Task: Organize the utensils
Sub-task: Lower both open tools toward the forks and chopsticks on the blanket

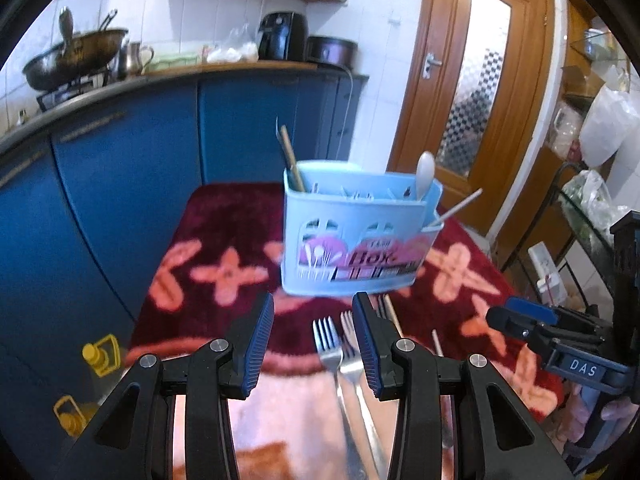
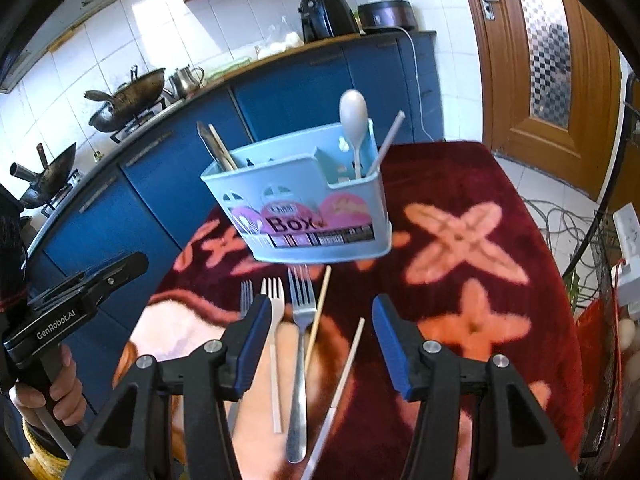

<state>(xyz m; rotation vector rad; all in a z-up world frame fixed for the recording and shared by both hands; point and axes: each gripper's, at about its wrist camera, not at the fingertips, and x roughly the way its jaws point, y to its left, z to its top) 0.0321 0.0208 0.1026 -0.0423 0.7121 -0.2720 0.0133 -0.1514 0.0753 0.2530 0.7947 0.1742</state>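
A light blue utensil box [image 1: 352, 236] [image 2: 304, 208] stands on a dark red flowered cloth [image 1: 224, 240] [image 2: 460, 248]. It holds a white spoon [image 2: 354, 120], a white stick [image 2: 386, 140] and brown chopsticks [image 2: 218, 148]. In front of it lie a metal fork [image 2: 300, 344], a white fork [image 2: 274, 320], a third fork [image 2: 246, 292] and two loose chopsticks [image 2: 318, 316]. My left gripper [image 1: 313, 344] is open above the forks [image 1: 336, 352]. My right gripper [image 2: 316, 344] is open, with the metal fork and the chopsticks between its fingers, below them.
Blue kitchen cabinets [image 1: 120, 168] run behind the table, with woks [image 2: 132, 96] and appliances on the counter. A wooden door [image 1: 480, 80] is at the right. A wire rack with bags [image 1: 580, 200] stands at the right edge. Yellow bottles [image 1: 100, 356] sit low at the left.
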